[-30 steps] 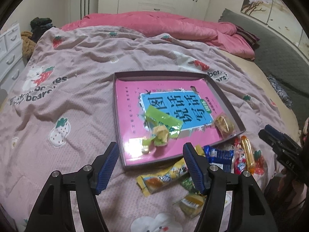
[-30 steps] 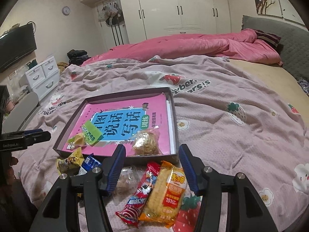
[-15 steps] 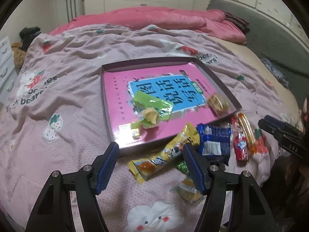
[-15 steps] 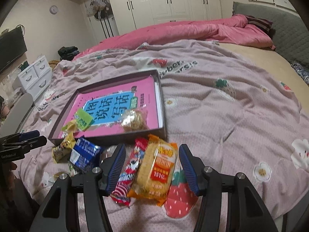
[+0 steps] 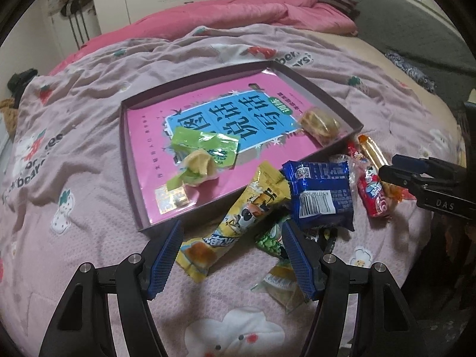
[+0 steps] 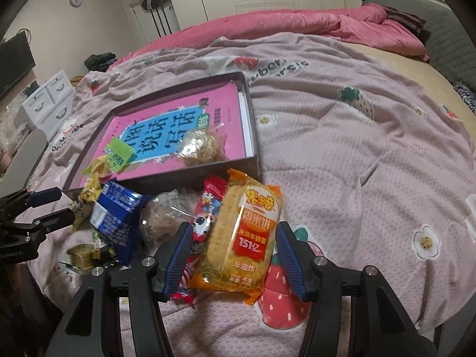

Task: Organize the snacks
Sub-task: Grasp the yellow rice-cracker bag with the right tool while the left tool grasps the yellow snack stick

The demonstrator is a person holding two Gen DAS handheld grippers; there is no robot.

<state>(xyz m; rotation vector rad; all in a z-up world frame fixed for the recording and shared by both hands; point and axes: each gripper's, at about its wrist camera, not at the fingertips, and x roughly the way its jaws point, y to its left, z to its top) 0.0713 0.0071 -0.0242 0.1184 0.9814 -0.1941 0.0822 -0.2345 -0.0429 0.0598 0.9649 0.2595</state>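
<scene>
A shallow dark box [image 5: 131, 160] [image 6: 251, 136] lined with a pink book lies on the bed. In it are a green-wrapped snack [image 5: 202, 154] and a clear-wrapped pastry [image 5: 319, 125] [image 6: 202, 148]. A pile of snacks lies at its near edge. My left gripper [image 5: 232, 253] is open, its fingers either side of a yellow packet [image 5: 238, 223], with a blue packet [image 5: 321, 196] just beyond. My right gripper [image 6: 232, 253] is open around an orange rice-cracker pack [image 6: 244, 232], beside a red packet [image 6: 205, 208].
A pink strawberry-print quilt [image 6: 357, 136] covers the bed, with a folded pink duvet [image 6: 297, 23] at the back. White drawers [image 6: 47, 101] stand at the left. Small green and yellow sweets [image 5: 282, 282] lie near my left fingers.
Both grippers have moved down and closer to the snack pile. The left one now straddles the yellow packet, the right one the orange pack. Both stay open.
</scene>
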